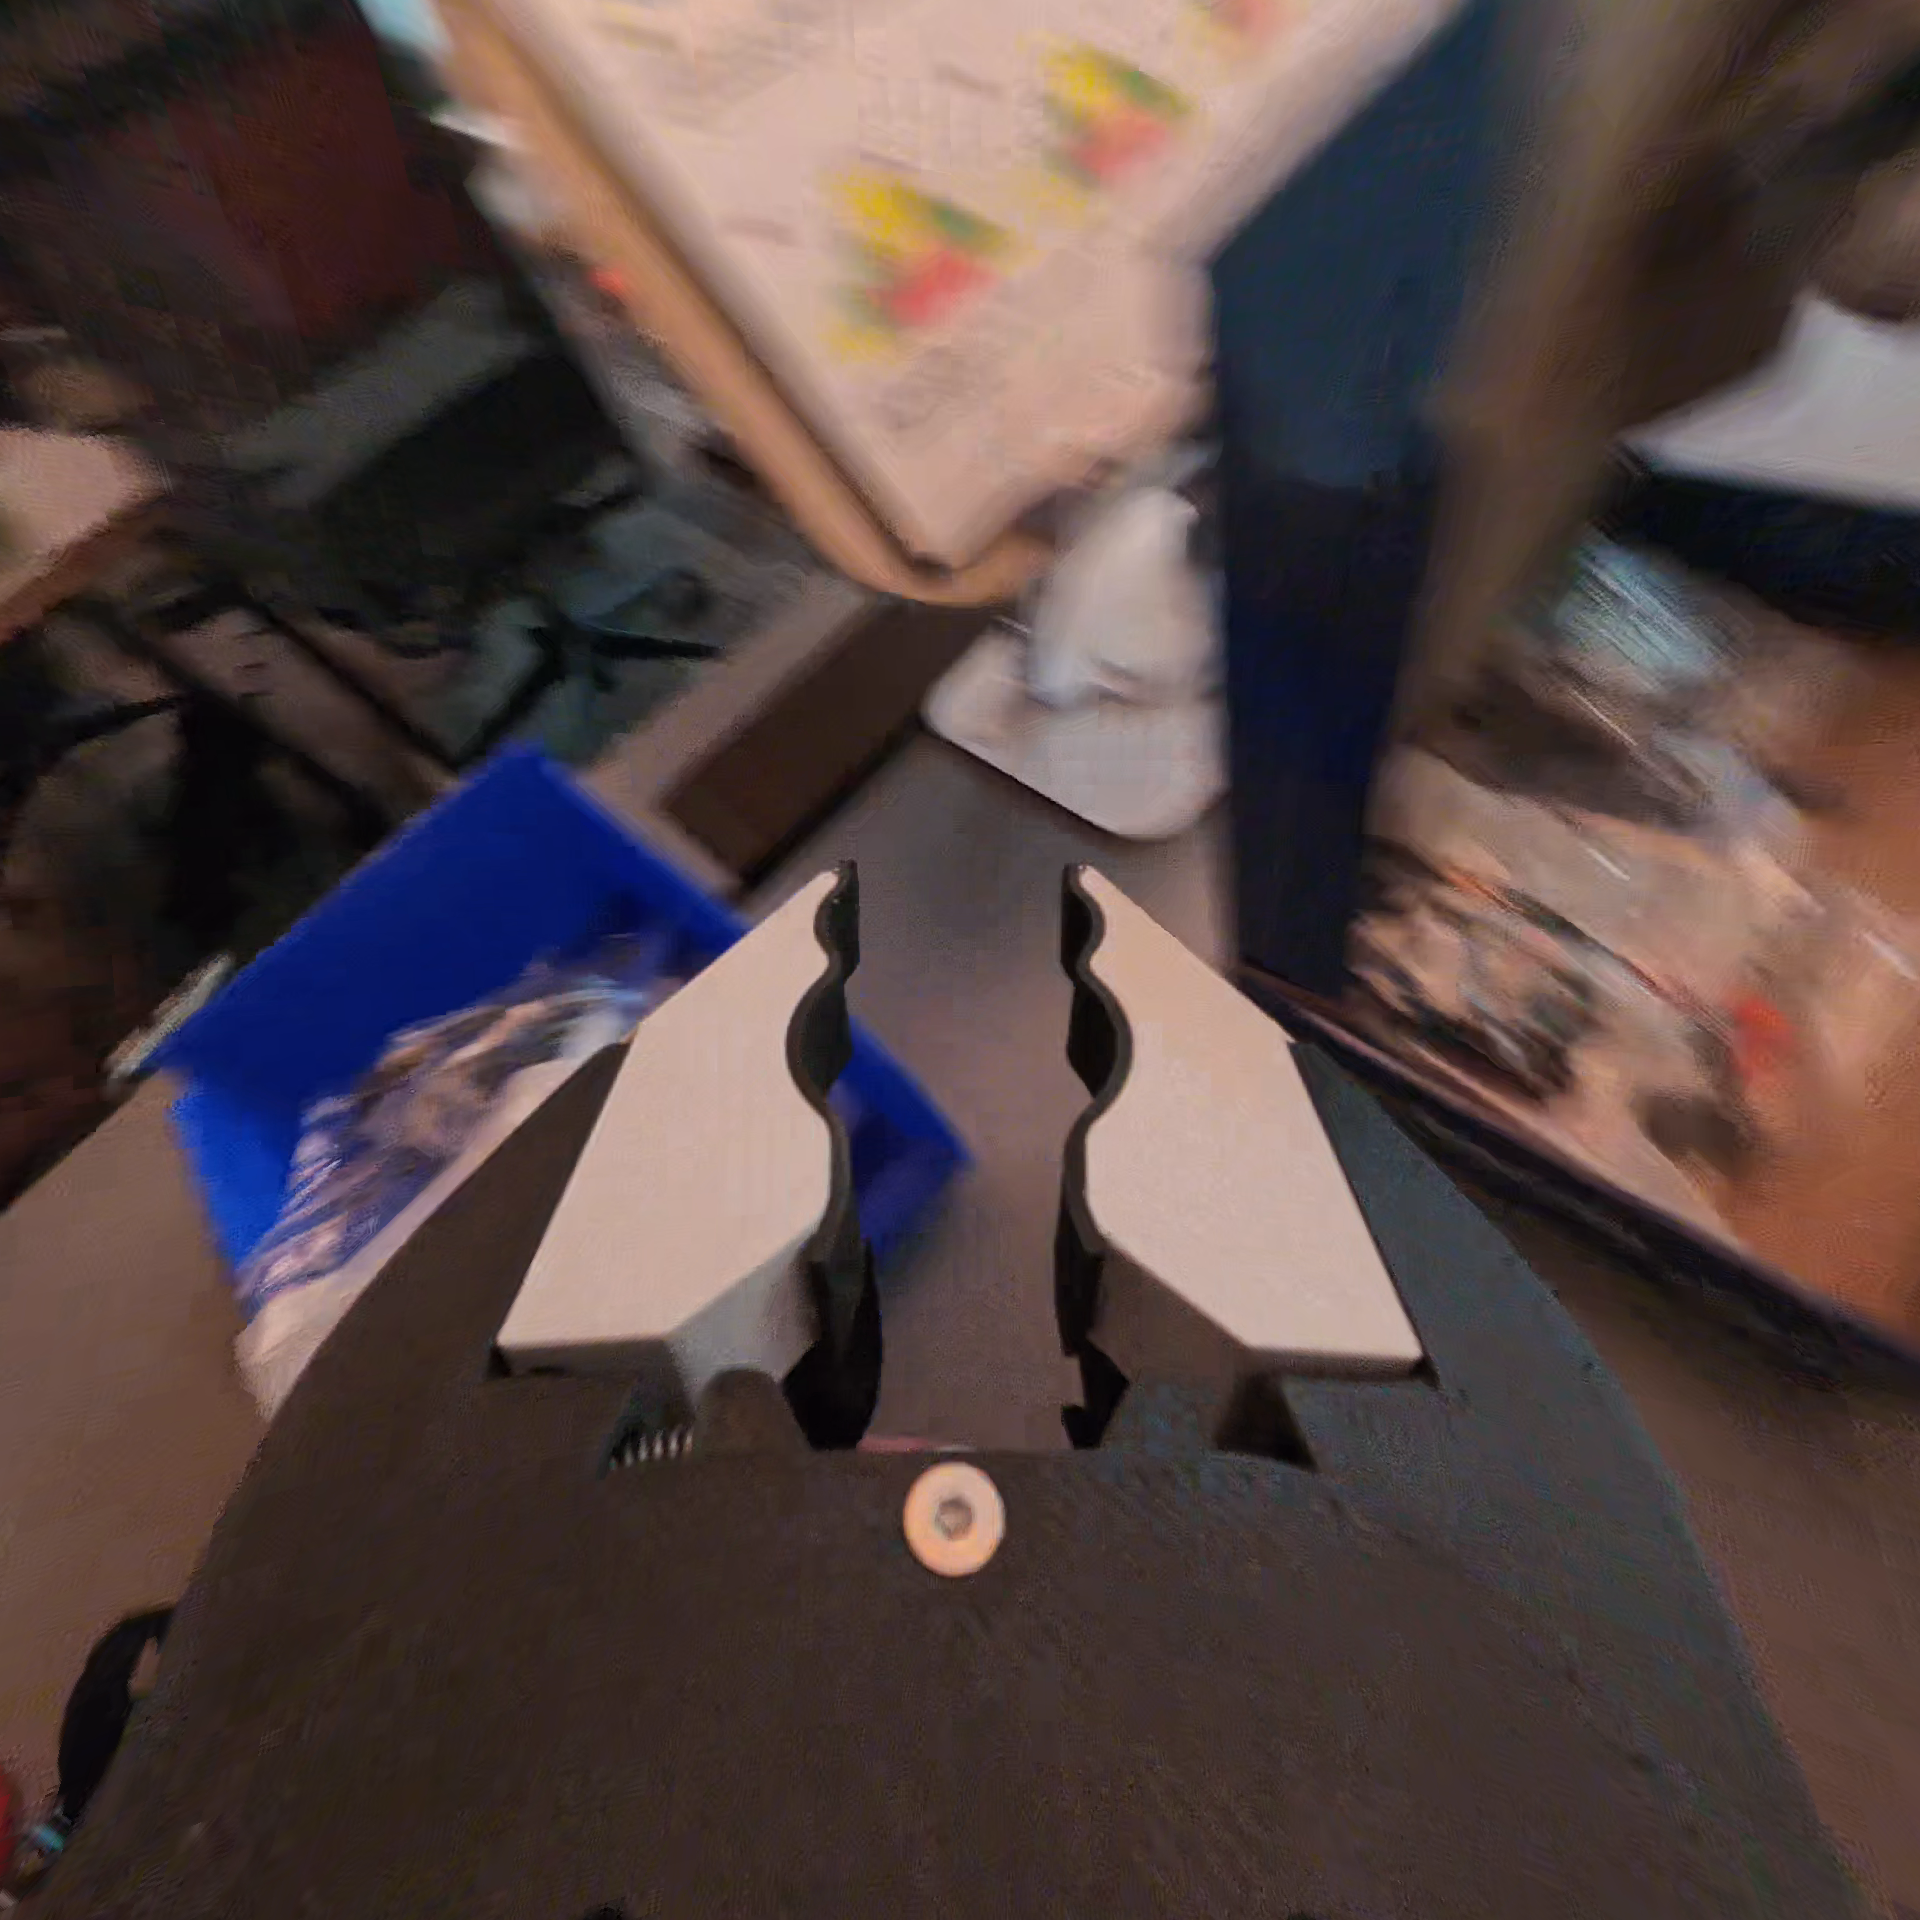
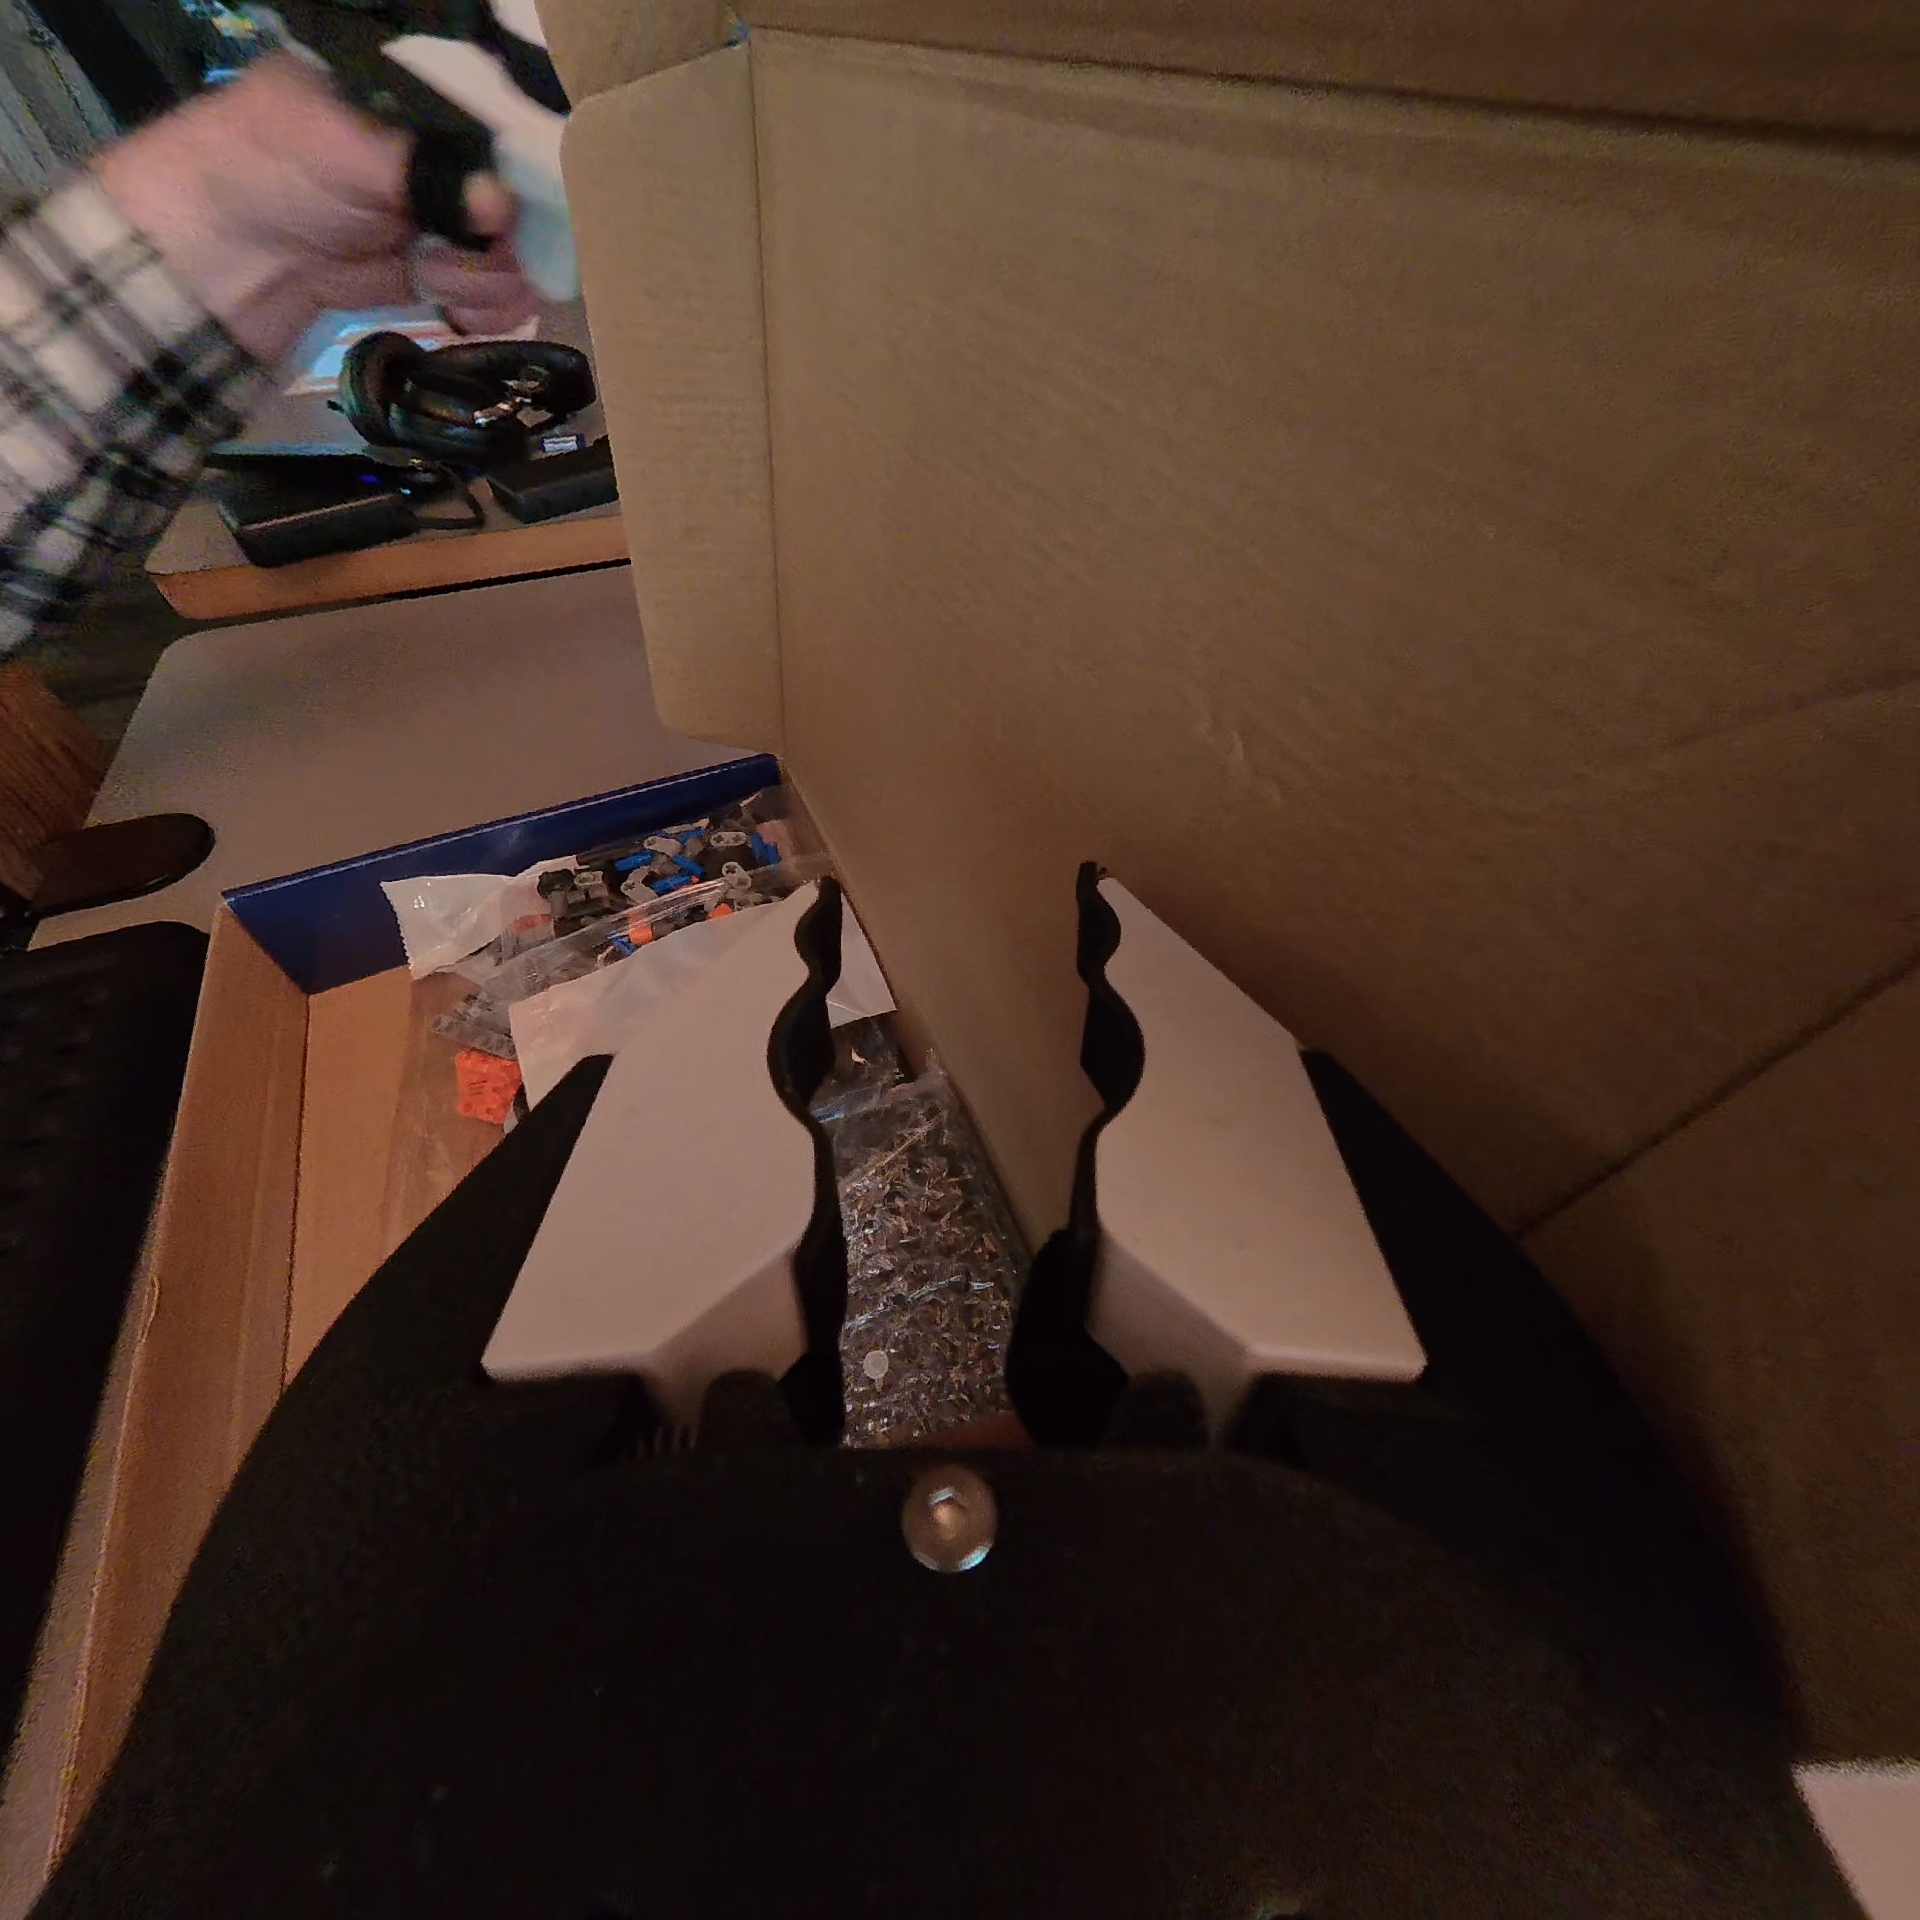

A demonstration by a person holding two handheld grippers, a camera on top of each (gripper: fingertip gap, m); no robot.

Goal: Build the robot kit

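Observation:
My right gripper (image 2: 956,885) is open over an open cardboard box (image 2: 239,1143). The box has a blue inner edge (image 2: 499,862) and holds clear bags of small blue, black and orange parts (image 2: 665,883). A bag of small dark pieces (image 2: 925,1226) shows in the gap between the jaws. A tall upright cardboard flap (image 2: 1299,571) stands close ahead, and its lower edge runs into that gap. My left gripper (image 1: 961,883) is open and empty, above a dark surface next to a blue bin (image 1: 468,935) of bagged parts. This view is heavily blurred.
A hand in a plaid sleeve (image 2: 125,343) holds the other gripper (image 2: 488,135) at top left. Headphones (image 2: 468,395) and black devices (image 2: 312,509) lie on a far table. The left wrist view shows a printed sheet on cardboard (image 1: 883,260), a dark blue upright panel (image 1: 1320,623) and a white object (image 1: 1122,644). Left tips to right tips: about 30 centimetres.

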